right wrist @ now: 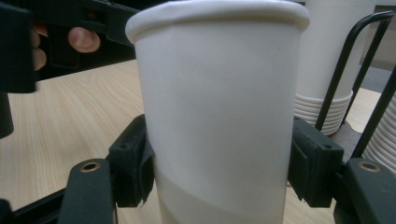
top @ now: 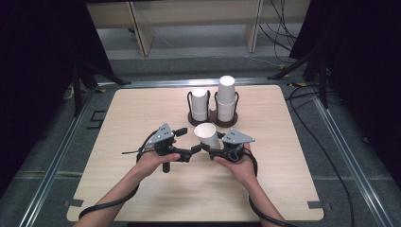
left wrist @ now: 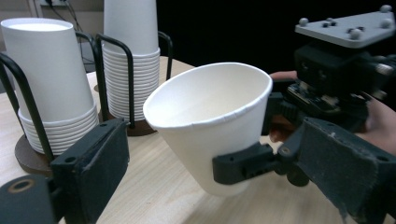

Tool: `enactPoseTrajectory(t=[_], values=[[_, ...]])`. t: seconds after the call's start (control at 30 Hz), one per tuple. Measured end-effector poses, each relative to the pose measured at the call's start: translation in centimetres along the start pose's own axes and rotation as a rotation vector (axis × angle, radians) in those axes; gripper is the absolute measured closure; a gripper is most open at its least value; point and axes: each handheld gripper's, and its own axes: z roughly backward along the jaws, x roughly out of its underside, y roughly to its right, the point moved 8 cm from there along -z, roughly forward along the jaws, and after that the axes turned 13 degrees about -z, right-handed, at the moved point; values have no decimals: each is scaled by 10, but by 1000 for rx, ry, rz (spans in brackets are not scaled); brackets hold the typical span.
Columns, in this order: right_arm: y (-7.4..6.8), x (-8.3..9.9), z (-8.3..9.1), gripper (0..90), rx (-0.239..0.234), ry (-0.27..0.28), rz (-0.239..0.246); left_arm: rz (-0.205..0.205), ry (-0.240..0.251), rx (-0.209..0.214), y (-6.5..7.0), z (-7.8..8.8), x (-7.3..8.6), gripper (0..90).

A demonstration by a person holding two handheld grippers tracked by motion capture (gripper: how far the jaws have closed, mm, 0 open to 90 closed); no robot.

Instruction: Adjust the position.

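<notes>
A white paper cup (top: 207, 134) hangs tilted just above the wooden table (top: 142, 189), its mouth turned up and toward the left hand. My right gripper (top: 213, 143) is shut on it: in the right gripper view the cup (right wrist: 219, 93) sits squeezed between both black pads, with the right gripper (right wrist: 222, 172) low on its wall. My left gripper (top: 187, 143) is beside the cup, open. In the left gripper view the cup (left wrist: 210, 116) stands ahead of the left gripper (left wrist: 219, 182), whose jaws are wide apart and clear of it. One of the right gripper's fingers (left wrist: 243, 164) presses on the cup's side.
Two dark wire holders stand just behind the hands, each with a stack of upside-down white cups: a shorter stack (top: 199, 106) and a taller stack (top: 226, 99). Wooden shelving legs and cables lie beyond the table's far edge.
</notes>
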Motion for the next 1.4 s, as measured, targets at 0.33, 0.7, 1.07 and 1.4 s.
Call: enactPoseTrajectory(t=[0.33,0.7,1.07,1.4], values=[[-11,0,-8,338,-13,-13,-12,49,-41,-27,-5,-15,2,42],[-12,1,-10,338,-9,-24,33,69,-58,-9,-3,-26,5,77],[-12,2,-14,288,3,-34,57,17,-46,-26,-4,-26,4,161],[-16,9,-19,196,7,-74,99,-89,-71,-86,-6,-21,4,203]])
